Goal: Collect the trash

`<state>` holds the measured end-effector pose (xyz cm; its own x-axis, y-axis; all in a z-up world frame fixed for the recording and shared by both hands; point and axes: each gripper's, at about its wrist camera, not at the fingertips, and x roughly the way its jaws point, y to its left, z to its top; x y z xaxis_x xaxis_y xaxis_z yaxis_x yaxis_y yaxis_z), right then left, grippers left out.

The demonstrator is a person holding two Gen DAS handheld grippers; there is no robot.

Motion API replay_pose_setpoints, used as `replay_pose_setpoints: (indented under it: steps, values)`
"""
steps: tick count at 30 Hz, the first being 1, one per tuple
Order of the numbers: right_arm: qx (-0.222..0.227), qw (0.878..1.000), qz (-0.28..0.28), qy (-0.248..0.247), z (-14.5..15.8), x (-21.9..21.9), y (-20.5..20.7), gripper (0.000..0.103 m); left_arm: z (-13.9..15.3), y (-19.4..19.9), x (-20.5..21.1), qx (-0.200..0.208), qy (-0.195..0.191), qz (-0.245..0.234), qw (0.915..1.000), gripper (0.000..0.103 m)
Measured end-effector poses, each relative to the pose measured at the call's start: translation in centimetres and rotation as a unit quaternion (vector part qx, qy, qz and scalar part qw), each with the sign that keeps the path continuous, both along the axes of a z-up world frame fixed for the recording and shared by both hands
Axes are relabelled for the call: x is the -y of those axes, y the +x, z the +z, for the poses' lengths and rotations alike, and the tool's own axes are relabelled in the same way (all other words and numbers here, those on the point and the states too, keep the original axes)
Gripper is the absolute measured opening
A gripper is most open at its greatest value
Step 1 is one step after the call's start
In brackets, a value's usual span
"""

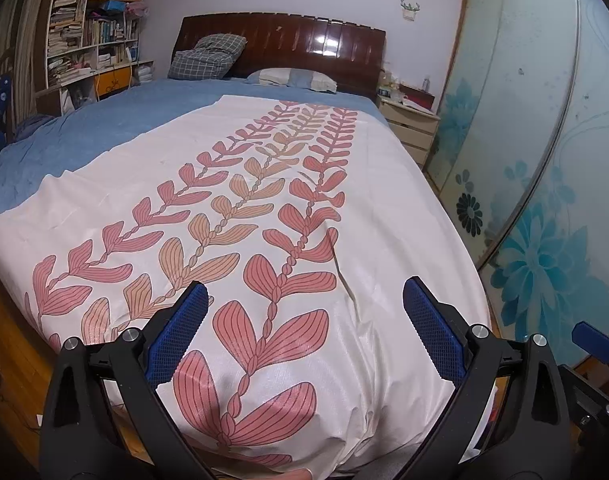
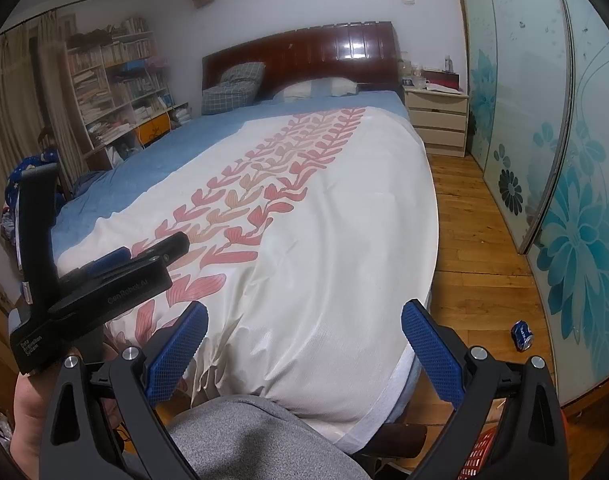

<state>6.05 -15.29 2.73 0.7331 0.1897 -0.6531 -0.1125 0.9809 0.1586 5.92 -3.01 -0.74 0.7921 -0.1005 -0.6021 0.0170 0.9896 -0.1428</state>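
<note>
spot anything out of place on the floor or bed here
Yes: a crushed blue can lies on its side on the wood floor, between the bed and the flowered sliding doors. It looks like litter. The bedspread itself shows nothing stray.

I am looking into a home bedroom: a bed [image 2: 304, 184] with a dark wooden headboard [image 2: 304, 56] and pillows [image 2: 316, 89], a packed bookshelf [image 2: 116, 80], a nightstand [image 2: 436, 120], sliding wardrobe doors [image 2: 564, 160] with blue flowers, and a wood floor [image 2: 476, 216].
</note>
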Motion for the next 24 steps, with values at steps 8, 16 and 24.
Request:
replay_pose_setpoints:
  steps: [8,16,24]
  values:
    - [-0.003,1.0,0.0,0.002,-0.15,-0.19,0.18,0.096,0.03,-0.09,0.1,0.0,0.0,-0.002,1.0,0.097]
    - [-0.002,1.0,0.002,-0.001,-0.29,-0.27,0.1,0.096,0.07,-0.04,0.18,0.0,-0.002,-0.002,1.0,0.097]
    - [-0.002,1.0,0.002,-0.001,-0.21,-0.32,0.11,0.096,0.24,-0.22,0.47,0.006,-0.003,-0.002,1.0,0.097]
